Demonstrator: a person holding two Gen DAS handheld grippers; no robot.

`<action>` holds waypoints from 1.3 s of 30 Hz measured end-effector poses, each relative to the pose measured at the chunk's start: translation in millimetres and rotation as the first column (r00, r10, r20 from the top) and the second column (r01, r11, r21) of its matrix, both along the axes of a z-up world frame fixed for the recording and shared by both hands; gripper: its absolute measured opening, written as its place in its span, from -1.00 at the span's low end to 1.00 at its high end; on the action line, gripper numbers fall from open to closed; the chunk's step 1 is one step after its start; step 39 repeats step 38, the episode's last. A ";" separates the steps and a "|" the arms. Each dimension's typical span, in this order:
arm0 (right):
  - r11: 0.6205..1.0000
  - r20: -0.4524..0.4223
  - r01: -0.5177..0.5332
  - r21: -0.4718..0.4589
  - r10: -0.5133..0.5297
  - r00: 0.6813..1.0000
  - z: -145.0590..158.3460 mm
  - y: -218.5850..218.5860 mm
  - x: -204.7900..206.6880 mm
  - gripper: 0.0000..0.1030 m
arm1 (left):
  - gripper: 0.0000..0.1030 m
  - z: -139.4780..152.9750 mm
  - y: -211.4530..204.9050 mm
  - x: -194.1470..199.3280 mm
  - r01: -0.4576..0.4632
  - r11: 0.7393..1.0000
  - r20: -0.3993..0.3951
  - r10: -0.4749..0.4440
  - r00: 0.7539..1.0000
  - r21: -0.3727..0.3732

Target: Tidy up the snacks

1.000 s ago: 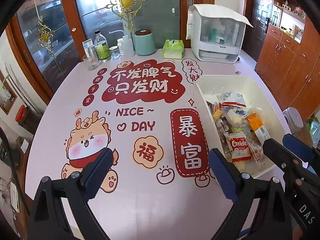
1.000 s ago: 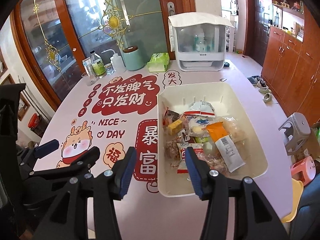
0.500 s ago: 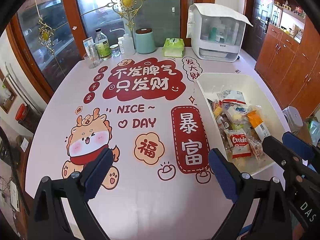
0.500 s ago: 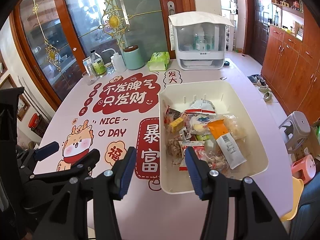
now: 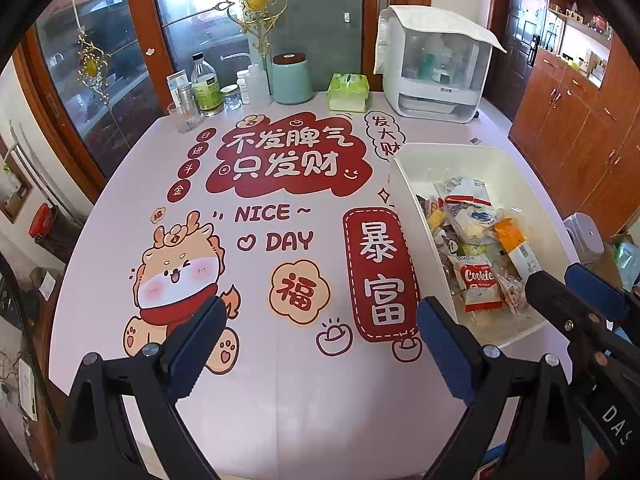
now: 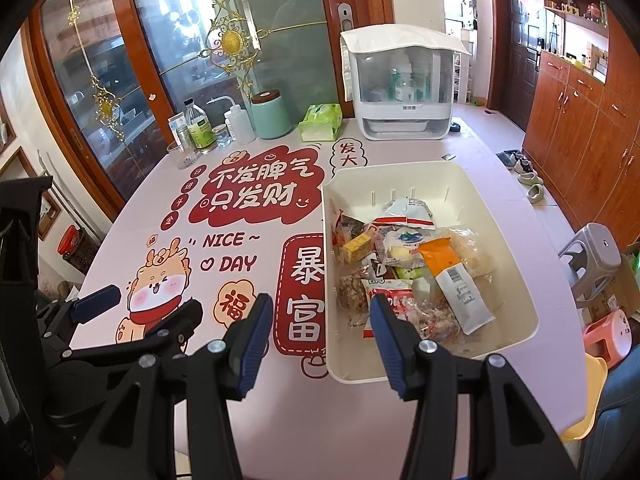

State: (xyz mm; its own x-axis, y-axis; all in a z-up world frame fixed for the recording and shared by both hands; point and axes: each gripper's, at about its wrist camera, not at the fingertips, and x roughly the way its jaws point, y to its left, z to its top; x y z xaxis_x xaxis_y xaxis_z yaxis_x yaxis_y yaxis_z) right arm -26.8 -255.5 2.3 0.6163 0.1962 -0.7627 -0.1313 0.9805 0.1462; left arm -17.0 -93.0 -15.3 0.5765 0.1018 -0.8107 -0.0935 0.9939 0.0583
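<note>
- Left gripper (image 5: 322,340): fingers spread wide, nothing between them, held above the printed table cover (image 5: 280,400) near its front edge.
- Right gripper (image 6: 318,330): fingers apart at a medium gap, nothing between them, held over the front left corner of the white bin (image 6: 516,264).
- Snacks (image 6: 404,276): piled loose inside the white bin, which stands on the right part of the table.
- Right wrist view only: the whole bin floor, an orange-and-white packet (image 6: 456,284) lying on the pile, a grey stool (image 6: 592,256), a pink stool (image 6: 608,332) and shoes (image 6: 524,172) on the floor to the right.
- Left wrist view only: the bin's near left wall (image 5: 420,232) hides part of the pile; a red-and-white "Cookie" packet (image 5: 480,280) is readable. The right gripper's finger crosses the bin's front right corner in this view.
- Far table edge, both views: a mint canister (image 6: 271,116), a green tissue pack (image 6: 321,123), a white covered rack (image 6: 404,92), a bottle with a green label (image 6: 198,126) and a glass (image 6: 182,155).
- Behind the table: glass doors (image 6: 224,40) with gold ornaments; wooden cabinets (image 6: 580,128) at right.
</note>
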 end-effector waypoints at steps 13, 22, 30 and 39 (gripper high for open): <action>1.000 -0.014 0.014 0.001 -0.014 1.000 -0.1 2.7 -4.3 -0.01 | 0.85 -1.8 -1.1 0.3 -0.001 1.000 -0.005 0.001 1.000 -0.001; 1.000 -0.021 0.009 0.000 -0.009 1.000 -1.3 4.9 -2.6 -0.01 | 0.85 -4.0 -0.5 1.2 -0.002 1.000 -0.010 0.002 1.000 -0.003; 1.000 -0.031 0.008 0.003 -0.008 0.999 -3.9 5.0 -1.1 -0.01 | 0.85 -6.8 0.2 0.0 -0.003 1.000 -0.014 0.003 1.000 -0.005; 1.000 -0.030 0.008 0.003 -0.008 1.000 -4.4 4.4 -1.5 -0.01 | 0.85 -9.3 0.1 -2.2 -0.004 1.000 -0.018 0.004 1.000 -0.007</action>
